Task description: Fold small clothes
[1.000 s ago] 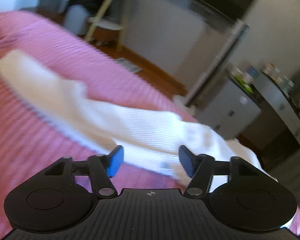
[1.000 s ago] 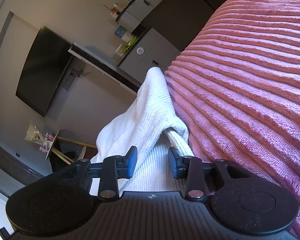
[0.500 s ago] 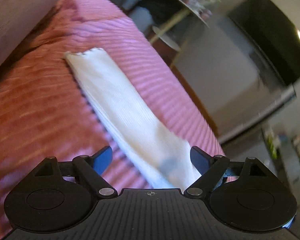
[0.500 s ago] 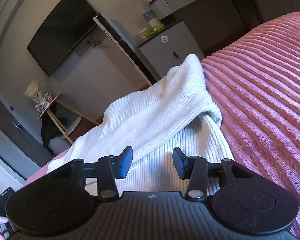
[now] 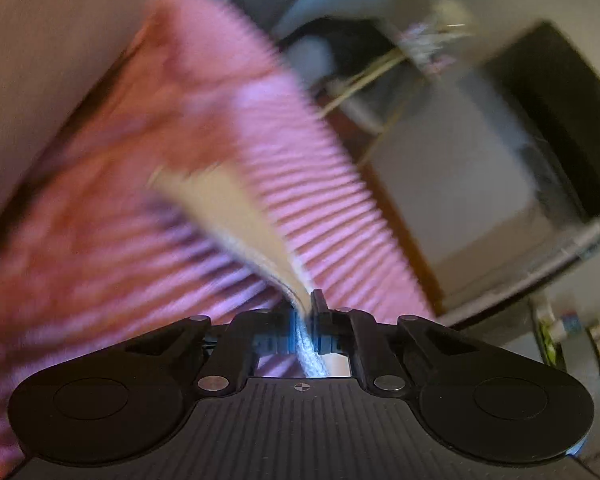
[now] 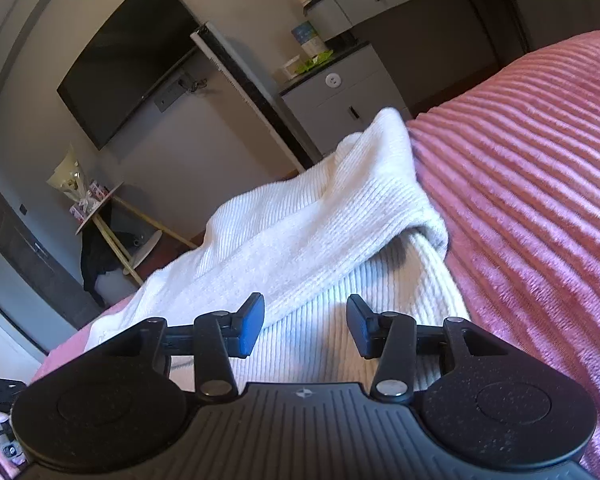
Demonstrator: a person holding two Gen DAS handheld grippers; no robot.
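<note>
A white ribbed knit garment [image 5: 224,204] lies stretched over a pink ribbed bedspread [image 5: 320,200]; the left wrist view is motion-blurred. My left gripper [image 5: 304,308] is shut on the near edge of this cloth, which bunches up between the pads. In the right wrist view the same white garment [image 6: 300,224] lies rumpled, one layer folded over another, on the pink bedspread [image 6: 540,200]. My right gripper [image 6: 304,324] hovers just over the lower layer with its jaws apart; the pads do not press on the cloth.
The bed's edge drops off behind the garment toward a wooden floor. Beyond stand a wall-mounted television [image 6: 128,76], grey cabinets [image 6: 340,96] with small items on top, and a small round side table [image 6: 100,208]. A beige surface [image 5: 40,60] rises at the left.
My left gripper closed from wide open onto the white cloth's edge and slid along it. The right gripper's jaws spread a little wider and the view rolled slightly.
</note>
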